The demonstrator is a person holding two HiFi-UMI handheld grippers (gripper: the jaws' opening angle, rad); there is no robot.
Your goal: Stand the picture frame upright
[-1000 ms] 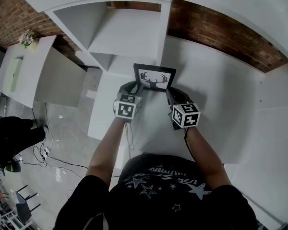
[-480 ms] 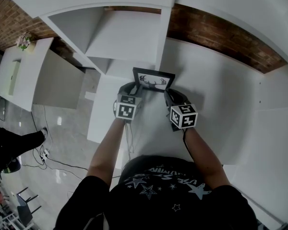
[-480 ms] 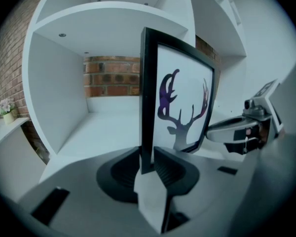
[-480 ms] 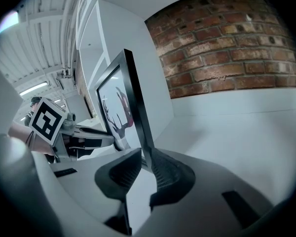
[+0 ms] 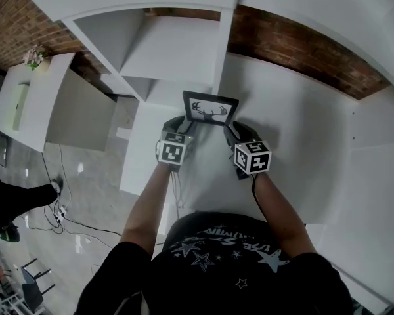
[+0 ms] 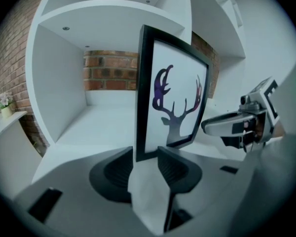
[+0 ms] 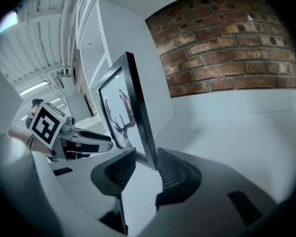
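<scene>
My left gripper (image 6: 146, 158) has just been opening its jaws. The bottom corner of the picture frame (image 6: 170, 93) sits between them, and the pads are not squeezing it. The frame is black and stands straight up on the white surface (image 6: 96, 127). It shows a dark deer head with antlers. My right gripper (image 6: 212, 126) is near the frame's far edge. Behind are white shelf walls (image 6: 59, 83) and a brick wall (image 6: 111, 70).
</scene>
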